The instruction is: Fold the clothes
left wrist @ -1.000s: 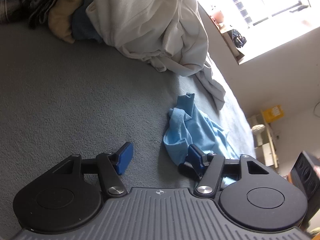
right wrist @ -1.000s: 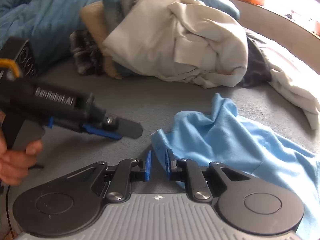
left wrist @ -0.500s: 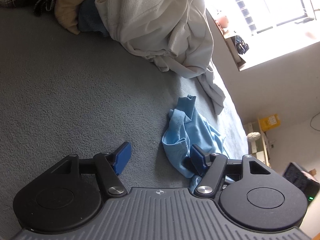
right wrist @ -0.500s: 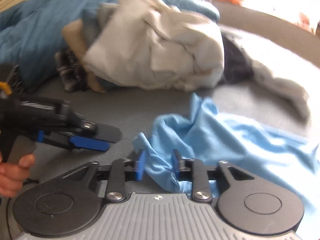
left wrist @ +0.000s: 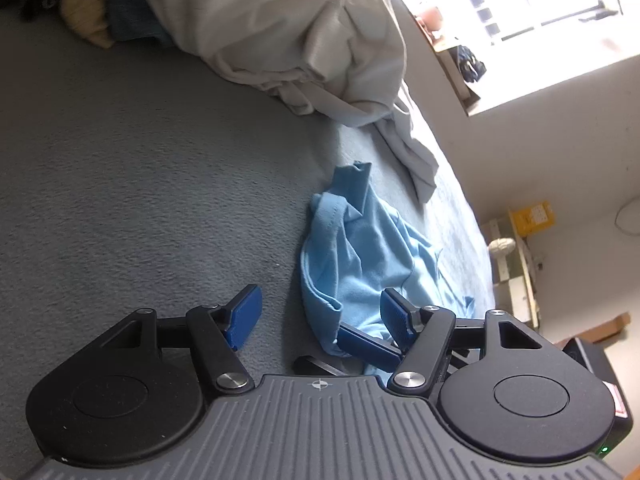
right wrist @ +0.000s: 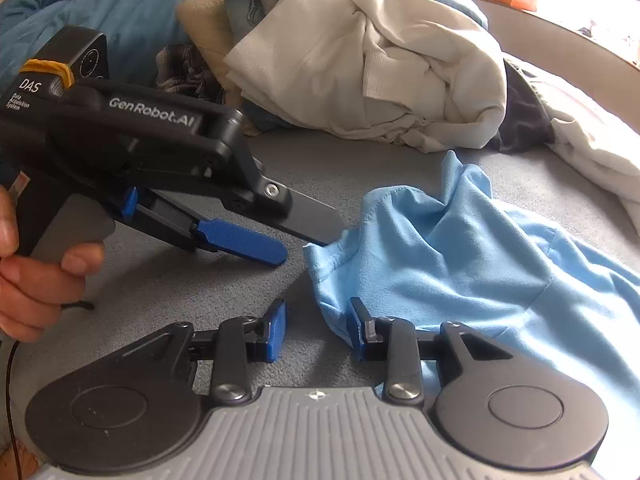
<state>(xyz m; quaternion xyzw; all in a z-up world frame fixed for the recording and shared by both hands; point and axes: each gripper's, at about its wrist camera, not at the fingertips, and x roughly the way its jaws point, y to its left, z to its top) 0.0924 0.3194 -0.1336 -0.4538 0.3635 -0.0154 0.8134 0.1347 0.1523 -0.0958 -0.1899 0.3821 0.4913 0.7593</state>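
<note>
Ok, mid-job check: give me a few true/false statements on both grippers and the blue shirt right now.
1. The left gripper is open. True.
2. The light blue shirt is folded flat. False: it lies crumpled on the grey bedcover.
3. The right gripper is shut on the shirt. False: it is open, at the shirt's edge.
4. A cream garment tops the pile behind the shirt. True.

Left gripper (left wrist: 320,312) gapes wide; right gripper (right wrist: 316,330) parted, low
</note>
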